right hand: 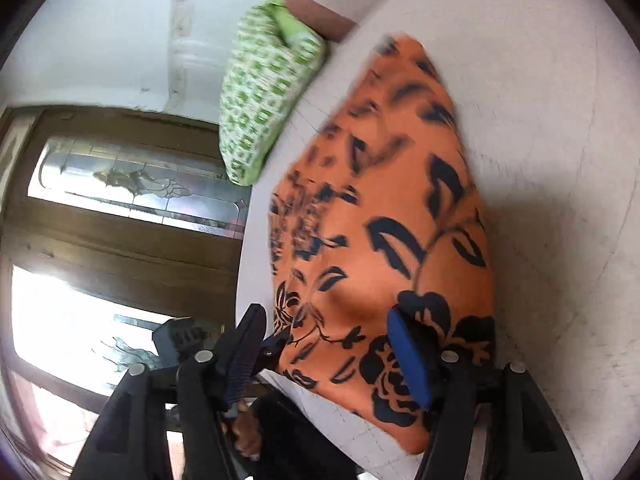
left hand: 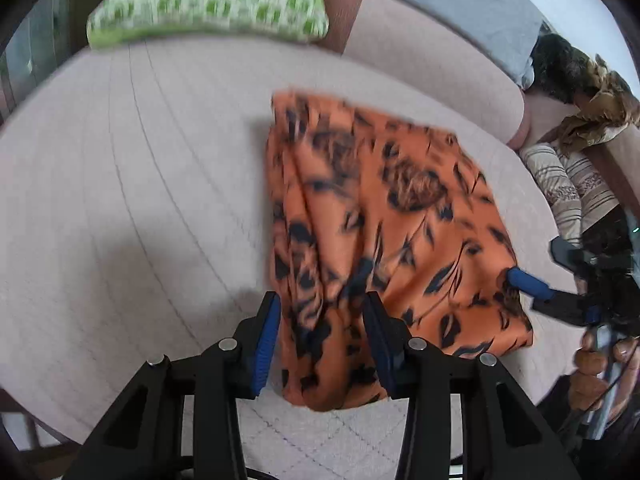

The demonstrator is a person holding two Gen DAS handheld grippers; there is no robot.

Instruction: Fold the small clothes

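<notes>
**Orange floral garment on the bed, both tongs parted over its near edge**

The orange cloth with a dark blue flower-and-leaf print (left hand: pixel 384 216) lies folded in a rough rectangle on the pale pink quilted bedcover (left hand: pixel 132 168), its long left edge straight and its near end bunched into soft ridges.

The left tongs (left hand: pixel 320 340) stand partly open with the garment's near-left corner lying between the blue pads; the pads look clear of the fabric, though blur makes this uncertain.

The right tongs (right hand: pixel 332 356) are spread wider over the near-right corner. The right-hand pad (right hand: pixel 408 356) lies against the printed surface, while the other finger sits off the cloth's edge, so nothing looks pinched. In the left wrist view the right tongs' blue tip (left hand: pixel 528 282) touches the garment's right border.

To the left of the garment the bedcover is broad and bare. At the far edge lies a green-and-white patterned pillow (left hand: pixel 208 4), well apart from the cloth. A grey pillow (left hand: pixel 472 8) and a striped beige cushion (left hand: pixel 568 188) crowd the right side.
</notes>
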